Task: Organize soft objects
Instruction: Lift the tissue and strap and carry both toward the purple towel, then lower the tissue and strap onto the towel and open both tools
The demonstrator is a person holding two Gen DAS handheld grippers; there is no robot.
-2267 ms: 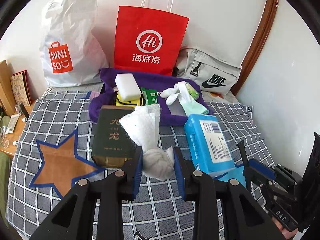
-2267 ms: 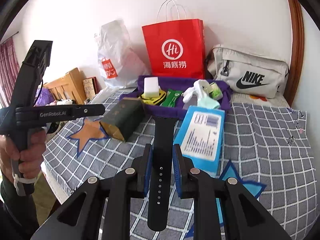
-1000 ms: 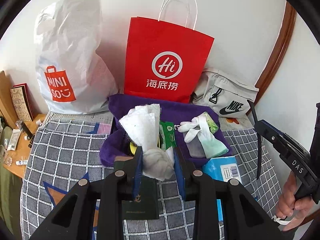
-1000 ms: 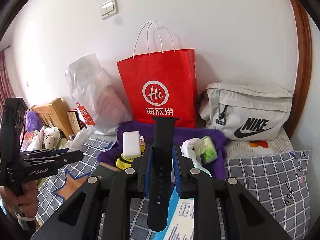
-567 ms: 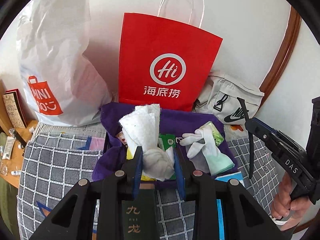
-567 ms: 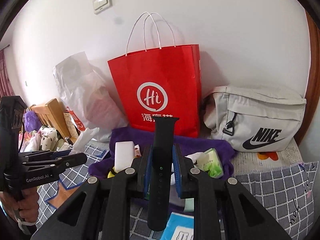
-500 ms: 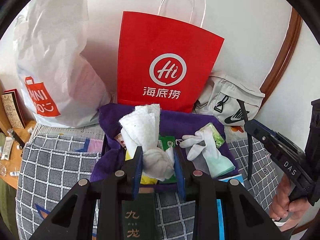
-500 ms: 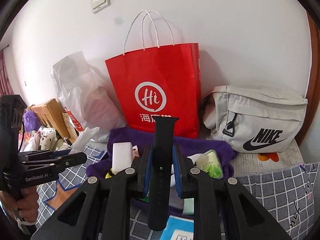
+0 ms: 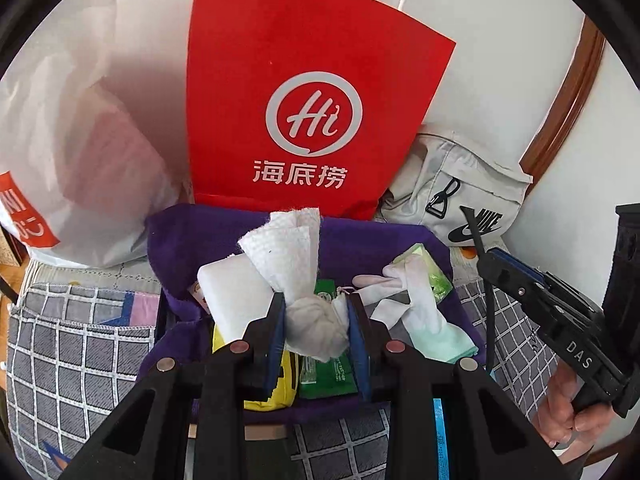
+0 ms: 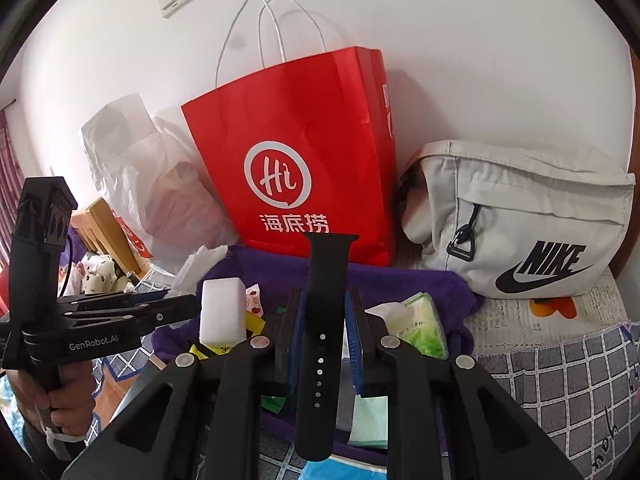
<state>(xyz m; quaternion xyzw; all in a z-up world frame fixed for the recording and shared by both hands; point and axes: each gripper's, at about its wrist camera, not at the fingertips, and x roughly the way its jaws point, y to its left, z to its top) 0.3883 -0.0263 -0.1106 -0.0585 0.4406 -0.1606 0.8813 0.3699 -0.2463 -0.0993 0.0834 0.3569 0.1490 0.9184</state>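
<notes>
While both grippers hang over the purple tray (image 9: 184, 236), each is loaded:
left gripper (image 9: 316, 332): clamped on a crumpled white tissue wad (image 9: 310, 326), loose tail sticking up past the jaws.
right gripper (image 10: 322, 336): clamped on a black watch strap (image 10: 324, 332), gripped mid-length, both ends free.
tray contents: white sponge block (image 9: 234, 296), green packet (image 9: 326, 372), white glove (image 9: 404, 300), tissue pack (image 10: 420, 324) (already crowded).
risk, tissue: light and springy, may cling to a pad on release or roll off the pile onto the checked bedspread (image 9: 80, 360).
risk, strap: long overhang could catch the tray's rim or the red paper bag (image 10: 304, 168) behind and flip out.
risk, grippers: side by side, close enough to bump.
</notes>
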